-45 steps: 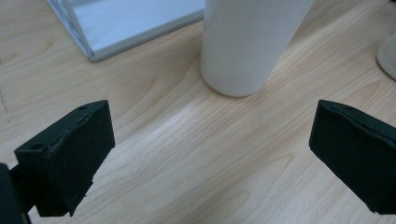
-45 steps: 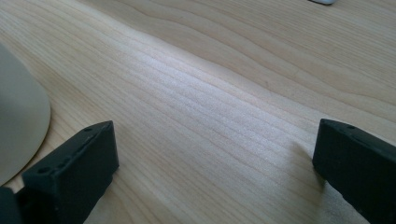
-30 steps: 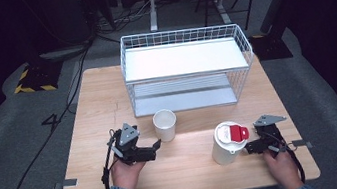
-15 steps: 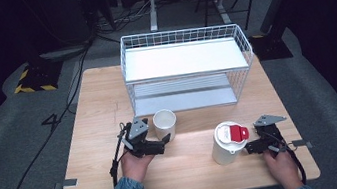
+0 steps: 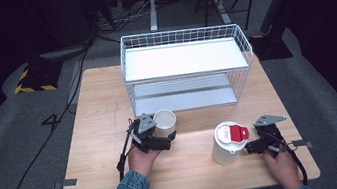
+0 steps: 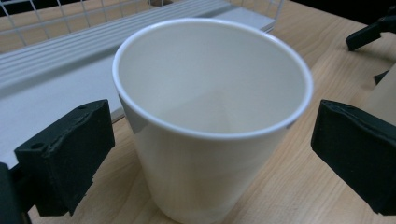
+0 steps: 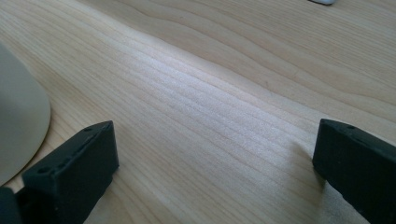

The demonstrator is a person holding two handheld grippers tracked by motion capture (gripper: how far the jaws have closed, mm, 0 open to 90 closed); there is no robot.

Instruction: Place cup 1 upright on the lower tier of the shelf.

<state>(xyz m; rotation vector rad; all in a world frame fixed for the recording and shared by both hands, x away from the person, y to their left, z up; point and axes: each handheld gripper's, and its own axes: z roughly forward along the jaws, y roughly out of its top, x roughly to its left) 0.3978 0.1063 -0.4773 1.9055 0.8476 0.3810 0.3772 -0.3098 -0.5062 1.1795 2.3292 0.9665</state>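
On the wooden table (image 5: 97,135), before a white wire rack (image 5: 187,66), the left gripper (image 6: 210,154) stood with jaws apart, the white cup (image 6: 210,116) upright between them, untouched. The right gripper (image 7: 215,172) was spread wide too, a lidded container (image 5: 227,142) just beyond its left jaw.

White wire rack (image 5: 187,66) at table's (image 5: 98,110) far edge, lidded white container (image 5: 227,142)

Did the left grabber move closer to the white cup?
Yes. The left gripper went forward and right toward the wire rack; its open jaws now straddle the white cup.
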